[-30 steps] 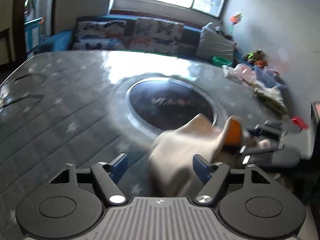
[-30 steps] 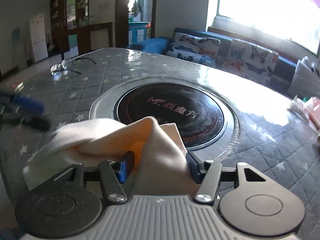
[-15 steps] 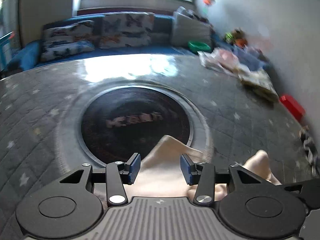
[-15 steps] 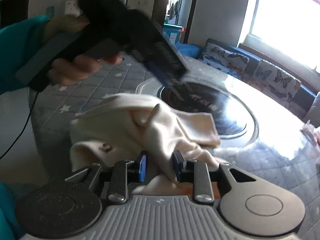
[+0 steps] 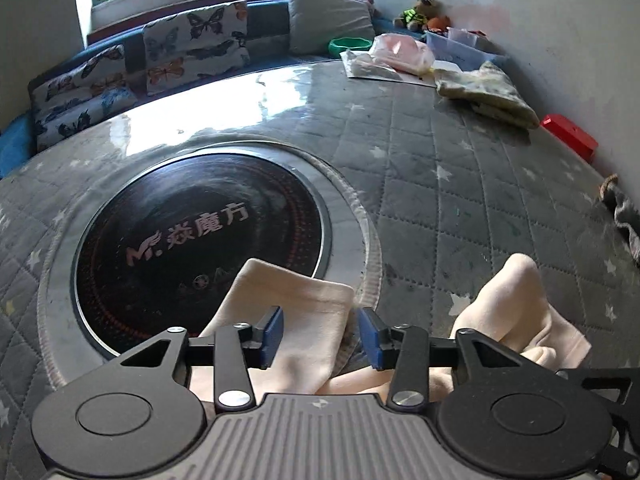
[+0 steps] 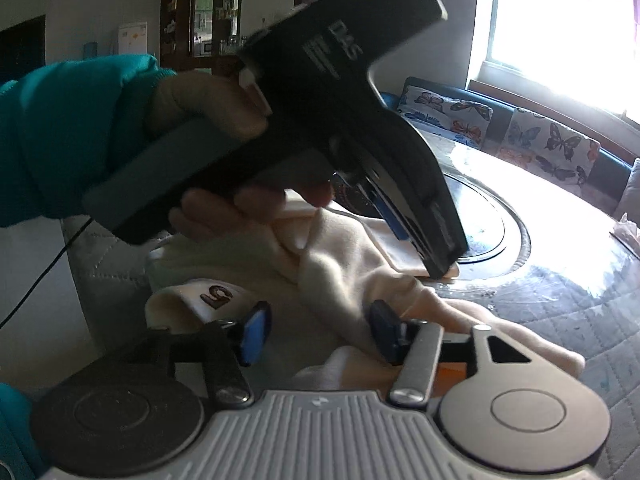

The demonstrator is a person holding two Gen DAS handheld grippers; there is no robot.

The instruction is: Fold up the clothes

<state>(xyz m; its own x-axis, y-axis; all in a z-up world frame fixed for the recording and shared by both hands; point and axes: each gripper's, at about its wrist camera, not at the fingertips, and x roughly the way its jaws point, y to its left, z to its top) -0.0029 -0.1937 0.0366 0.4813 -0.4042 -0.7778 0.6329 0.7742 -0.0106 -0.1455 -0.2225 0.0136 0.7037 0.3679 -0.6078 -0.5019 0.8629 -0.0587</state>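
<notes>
A cream garment point(image 5: 296, 320) lies crumpled on the grey quilted table, one flat end reaching onto the black round cooktop point(image 5: 200, 232). My left gripper point(image 5: 320, 334) is open just above that flat end, its blue pads on either side of the cloth. In the right wrist view the same garment point(image 6: 340, 272) lies bunched, and my right gripper point(image 6: 316, 332) is open over a raised fold of it. The left gripper's black body point(image 6: 360, 140), held by a hand in a teal sleeve, fills the upper left of that view.
A folded pale yellow cloth point(image 5: 488, 92) and plastic bags point(image 5: 396, 56) sit at the table's far right. A red box point(image 5: 568, 136) lies near the right wall. A sofa with butterfly cushions point(image 5: 192, 48) runs behind the table. The table's near edge point(image 6: 92, 264) is at the left.
The left gripper has moved over the garment's flat end on the cooktop and opened wider. The right gripper was nearly shut on a fold half a second ago and is now open.
</notes>
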